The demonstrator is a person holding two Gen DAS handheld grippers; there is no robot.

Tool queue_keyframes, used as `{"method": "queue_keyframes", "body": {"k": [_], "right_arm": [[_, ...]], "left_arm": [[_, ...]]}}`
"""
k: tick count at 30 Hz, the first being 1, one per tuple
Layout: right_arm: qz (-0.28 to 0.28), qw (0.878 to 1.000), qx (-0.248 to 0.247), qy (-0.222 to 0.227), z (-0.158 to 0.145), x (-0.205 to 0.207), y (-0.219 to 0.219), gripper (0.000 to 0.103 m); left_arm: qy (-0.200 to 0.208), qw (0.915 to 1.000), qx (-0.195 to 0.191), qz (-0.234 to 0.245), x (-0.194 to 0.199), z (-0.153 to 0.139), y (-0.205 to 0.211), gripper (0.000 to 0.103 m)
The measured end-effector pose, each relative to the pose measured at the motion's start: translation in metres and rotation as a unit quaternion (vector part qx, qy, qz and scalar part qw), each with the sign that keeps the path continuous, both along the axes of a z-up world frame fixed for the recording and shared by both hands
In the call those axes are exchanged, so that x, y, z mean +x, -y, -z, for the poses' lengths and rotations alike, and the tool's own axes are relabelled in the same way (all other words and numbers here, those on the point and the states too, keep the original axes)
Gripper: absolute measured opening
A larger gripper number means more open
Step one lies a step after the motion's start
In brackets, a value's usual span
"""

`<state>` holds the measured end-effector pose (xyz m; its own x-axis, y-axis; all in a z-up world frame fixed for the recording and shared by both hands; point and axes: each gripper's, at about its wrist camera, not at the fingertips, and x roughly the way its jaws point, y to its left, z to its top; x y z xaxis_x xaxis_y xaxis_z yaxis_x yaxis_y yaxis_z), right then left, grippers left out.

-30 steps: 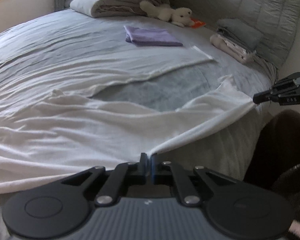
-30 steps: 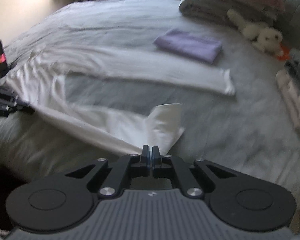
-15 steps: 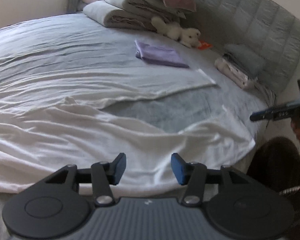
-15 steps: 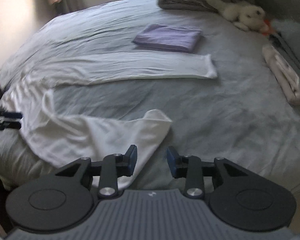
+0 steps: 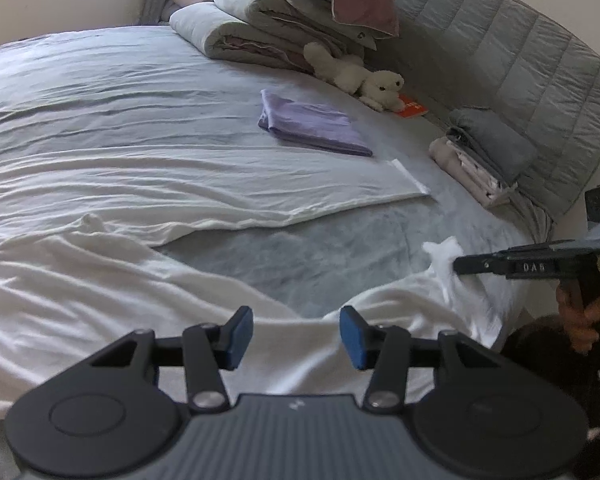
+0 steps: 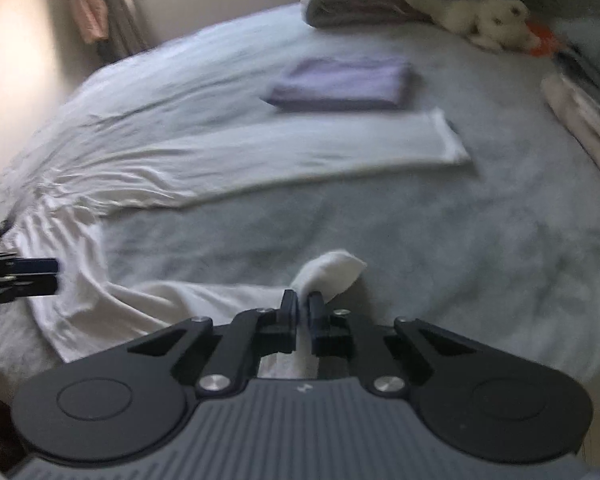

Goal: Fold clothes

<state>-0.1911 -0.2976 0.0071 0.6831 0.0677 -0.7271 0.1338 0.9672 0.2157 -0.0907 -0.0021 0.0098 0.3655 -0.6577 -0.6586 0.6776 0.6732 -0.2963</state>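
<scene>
Presently: right gripper (image 6: 303,305), side marked "DAS", pinching a sleeve of the white garment (image 5: 100,280); left gripper (image 5: 294,334) wide apart, empty, over the bed (image 5: 340,256).

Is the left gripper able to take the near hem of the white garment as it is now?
Probably yes: the left gripper is open, and the white garment lies just ahead of its fingers with nothing between.

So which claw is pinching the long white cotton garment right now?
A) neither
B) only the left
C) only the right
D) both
C: the right claw is closed on a sleeve end of the long white cotton garment, while the left claw is spread wide with nothing between its blue pads.
</scene>
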Motion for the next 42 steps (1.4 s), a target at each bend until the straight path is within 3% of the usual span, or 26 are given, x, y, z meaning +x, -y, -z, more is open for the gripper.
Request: {"method": "queue_keyframes", "body": {"k": [4, 12, 17, 25, 26, 27, 28, 36, 39, 42], "right_arm": [[-0.048, 0.999, 0.0, -0.005, 0.0, 0.009, -0.02, 0.01], [-0.137, 0.99, 0.021, -0.013, -0.001, 0.009, -0.045, 0.028], [-0.108, 0.994, -0.001, -0.01, -0.001, 0.01, -0.037, 0.031], [-0.071, 0.994, 0.072, -0.029, 0.018, 0.026, -0.024, 0.031], [-0.073, 0.995, 0.062, -0.026, 0.018, 0.025, -0.027, 0.031], [-0.075, 0.996, 0.049, -0.023, 0.019, 0.024, -0.03, 0.023], [-0.072, 0.996, 0.04, -0.019, 0.017, 0.023, -0.03, 0.005], [-0.008, 0.999, -0.034, 0.02, -0.009, -0.016, 0.008, 0.005], [0.021, 0.997, -0.076, 0.021, -0.015, -0.037, 0.025, 0.005], [0.048, 0.992, -0.112, -0.013, -0.012, -0.049, 0.036, 0.005]], "left_arm": [[-0.008, 0.9999, 0.0, -0.008, 0.007, -0.001, 0.012, 0.048], [-0.019, 0.9998, 0.009, -0.006, 0.012, 0.003, 0.025, 0.049], [-0.027, 0.9995, 0.016, -0.008, 0.014, 0.007, 0.026, 0.049], [-0.029, 0.9993, 0.018, -0.012, 0.015, 0.008, 0.029, 0.049], [-0.029, 0.9993, 0.019, -0.013, 0.016, 0.008, 0.029, 0.049], [-0.029, 0.9993, 0.02, -0.013, 0.016, 0.009, 0.029, 0.049], [-0.03, 0.9992, 0.021, -0.014, 0.017, 0.009, 0.03, 0.049], [-0.032, 0.9992, 0.025, 0.0, 0.016, 0.011, 0.042, 0.049], [-0.025, 0.9993, 0.026, 0.013, 0.012, 0.011, 0.05, 0.049], [-0.022, 0.9991, 0.027, 0.026, 0.009, 0.012, 0.058, 0.05]]}}
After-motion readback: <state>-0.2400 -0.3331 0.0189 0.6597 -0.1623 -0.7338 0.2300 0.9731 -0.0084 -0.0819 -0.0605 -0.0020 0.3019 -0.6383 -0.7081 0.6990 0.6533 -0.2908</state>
